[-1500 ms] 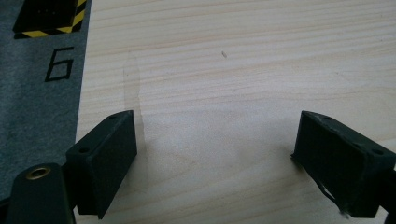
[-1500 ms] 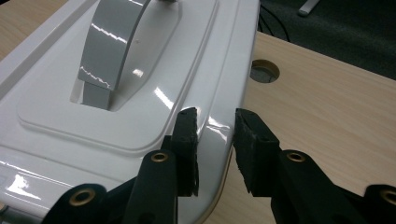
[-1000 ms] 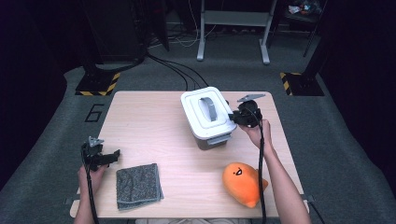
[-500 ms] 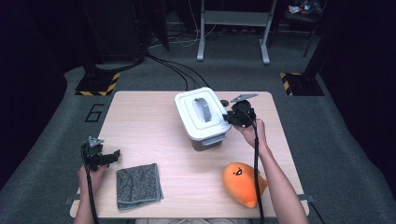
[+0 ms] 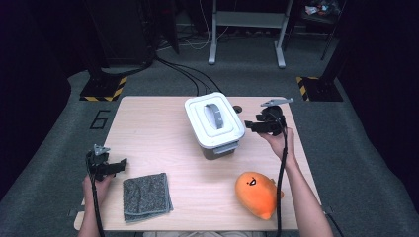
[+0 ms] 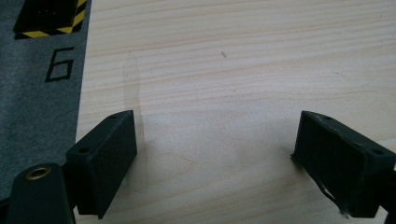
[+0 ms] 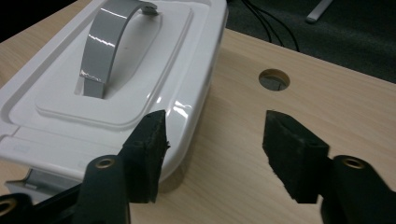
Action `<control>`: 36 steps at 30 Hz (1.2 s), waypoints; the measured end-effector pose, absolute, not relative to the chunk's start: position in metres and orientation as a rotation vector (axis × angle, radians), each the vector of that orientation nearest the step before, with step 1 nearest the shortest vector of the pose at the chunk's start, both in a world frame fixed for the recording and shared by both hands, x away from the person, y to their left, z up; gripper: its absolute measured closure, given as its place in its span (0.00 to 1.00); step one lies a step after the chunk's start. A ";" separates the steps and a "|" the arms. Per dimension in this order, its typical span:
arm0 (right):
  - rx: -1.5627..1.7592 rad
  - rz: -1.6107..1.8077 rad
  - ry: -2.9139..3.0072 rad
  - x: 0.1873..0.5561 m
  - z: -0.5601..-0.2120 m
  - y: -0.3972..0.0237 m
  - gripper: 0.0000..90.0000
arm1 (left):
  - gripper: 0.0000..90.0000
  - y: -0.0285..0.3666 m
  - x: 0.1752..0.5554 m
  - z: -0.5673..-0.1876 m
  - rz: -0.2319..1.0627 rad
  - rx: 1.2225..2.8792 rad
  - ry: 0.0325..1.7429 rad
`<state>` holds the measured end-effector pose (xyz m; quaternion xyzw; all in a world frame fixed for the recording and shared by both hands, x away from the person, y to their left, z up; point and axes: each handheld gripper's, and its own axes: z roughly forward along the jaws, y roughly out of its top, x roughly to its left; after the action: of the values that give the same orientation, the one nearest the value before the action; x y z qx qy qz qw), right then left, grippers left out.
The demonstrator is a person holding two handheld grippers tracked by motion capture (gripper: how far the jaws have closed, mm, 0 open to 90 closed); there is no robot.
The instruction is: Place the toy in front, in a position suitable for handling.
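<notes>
Hovering beside the white lidded box (image 5: 215,124) near the table's (image 5: 163,128) far edge, the right hand-held gripper (image 5: 253,126) has just been opening, nothing between its jaws. The left hand-held gripper (image 5: 118,165) is sitting released, empty, at the near-left corner.

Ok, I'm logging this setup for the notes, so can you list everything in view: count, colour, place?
Storage box: one, white lid with grey handle, grey base, table centre towards the far side.
Plush toy: one, orange, near right of the table.
Cloth: one, dark grey, folded, near left.
Table: one, light wood, round hole near the far edge.
Floor: grey carpet, a "6" marking, cables, black-and-yellow striped stand bases.
Left gripper: black, jaws open over bare table, near left edge.
Right gripper: black, jaws have just been opening, nothing between them, beside the box's right side.
</notes>
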<state>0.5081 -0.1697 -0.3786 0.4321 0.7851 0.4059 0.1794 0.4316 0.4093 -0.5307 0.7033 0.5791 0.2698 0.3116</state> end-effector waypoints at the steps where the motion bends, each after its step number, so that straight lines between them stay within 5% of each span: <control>1: 1.235 1.148 2.204 0.505 -0.379 -0.175 0.40 | 0.14 0.409 0.431 -0.531 0.707 1.857 1.531; 19: 1.363 1.030 2.111 0.461 -0.432 -0.257 0.18 | 0.14 0.409 0.432 -0.531 0.712 1.859 1.529; 36: 1.388 0.903 2.149 0.439 -0.508 -0.272 0.15 | 0.14 0.404 0.434 -0.530 0.747 1.864 1.532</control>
<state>0.4388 -0.2720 -0.5085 0.4999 0.7741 0.3251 0.2126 0.4339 0.4037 -0.5296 0.7033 0.5781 0.2820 0.3027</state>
